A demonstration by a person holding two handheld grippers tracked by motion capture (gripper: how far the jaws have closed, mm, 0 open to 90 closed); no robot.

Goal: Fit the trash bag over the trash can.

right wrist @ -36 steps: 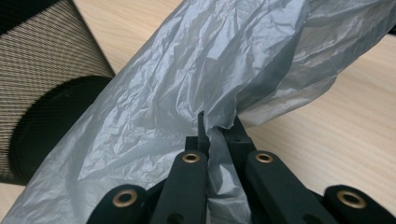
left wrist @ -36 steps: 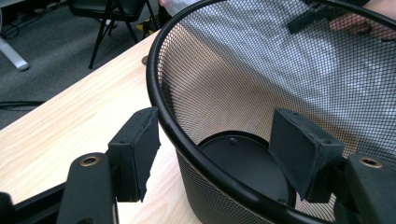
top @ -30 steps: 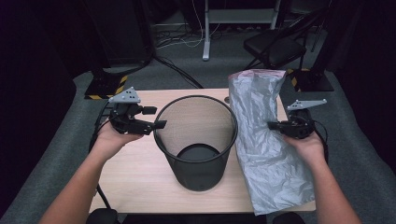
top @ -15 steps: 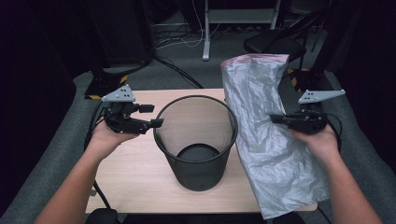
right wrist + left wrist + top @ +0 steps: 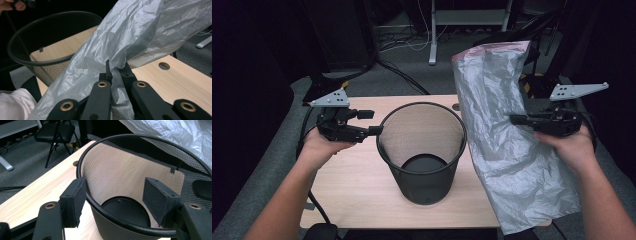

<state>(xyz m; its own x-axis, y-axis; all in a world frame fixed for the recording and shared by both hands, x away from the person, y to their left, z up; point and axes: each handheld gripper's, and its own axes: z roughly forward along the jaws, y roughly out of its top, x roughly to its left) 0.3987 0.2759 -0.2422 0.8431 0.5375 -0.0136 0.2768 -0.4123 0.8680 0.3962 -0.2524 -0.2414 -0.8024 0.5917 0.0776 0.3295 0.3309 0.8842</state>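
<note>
We see a pale wooden worktop on grey carpet in a dark room. Our left hand-held gripper straddles the black mesh wastebasket's rim, jaws apart. Our right hand-held gripper pinches the crinkled grey plastic bag, lifted beside the basket; its view shows the clamped fold.

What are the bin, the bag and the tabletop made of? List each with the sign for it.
Bin: black metal mesh, seemingly; light shows through its wall, with a solid rim and base.
Bag: thin grey plastic film, crinkled, slightly glossy.
Tabletop: pale wood grain, matt; possibly laminate.
</note>
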